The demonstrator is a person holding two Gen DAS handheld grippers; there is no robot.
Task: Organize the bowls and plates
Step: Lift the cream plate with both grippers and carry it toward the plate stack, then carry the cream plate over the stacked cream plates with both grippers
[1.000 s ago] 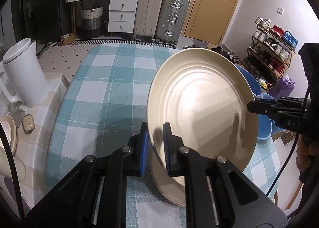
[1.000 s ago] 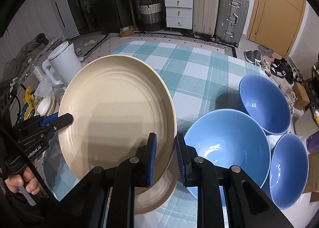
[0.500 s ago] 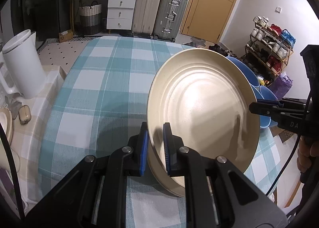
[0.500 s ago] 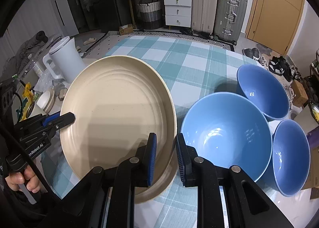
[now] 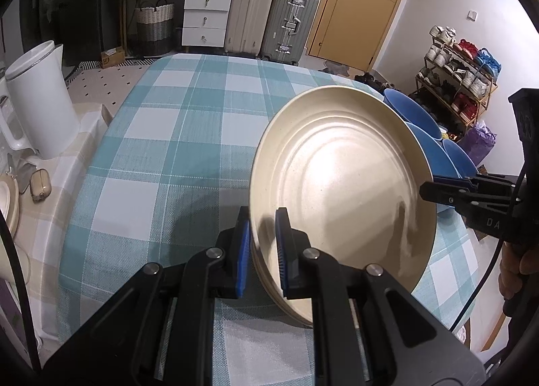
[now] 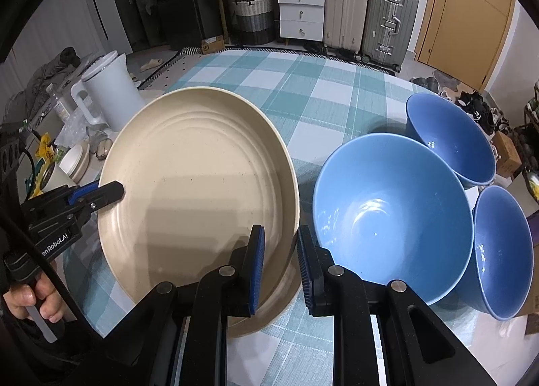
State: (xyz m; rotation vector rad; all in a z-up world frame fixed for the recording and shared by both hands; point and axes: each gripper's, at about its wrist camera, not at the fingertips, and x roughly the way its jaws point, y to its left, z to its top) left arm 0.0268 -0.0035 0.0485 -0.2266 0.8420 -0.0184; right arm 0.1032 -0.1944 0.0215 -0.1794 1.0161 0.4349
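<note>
- Two hand-held grippers grip one cream plate by opposite rims: the left hand-held gripper is clamped on its left edge, the right hand-held gripper on its right edge.
- The plate tilts just above a stack of cream plates at the near edge of the bench, which wears a teal checked cloth.
- Three blue bowls sit just right of the stack.
- A white kettle stands on the far left.

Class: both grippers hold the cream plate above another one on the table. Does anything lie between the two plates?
Nothing visible does. The held plate hangs tilted over the lower plate, whose visible rim is bare; the blue bowls sit apart.
</note>
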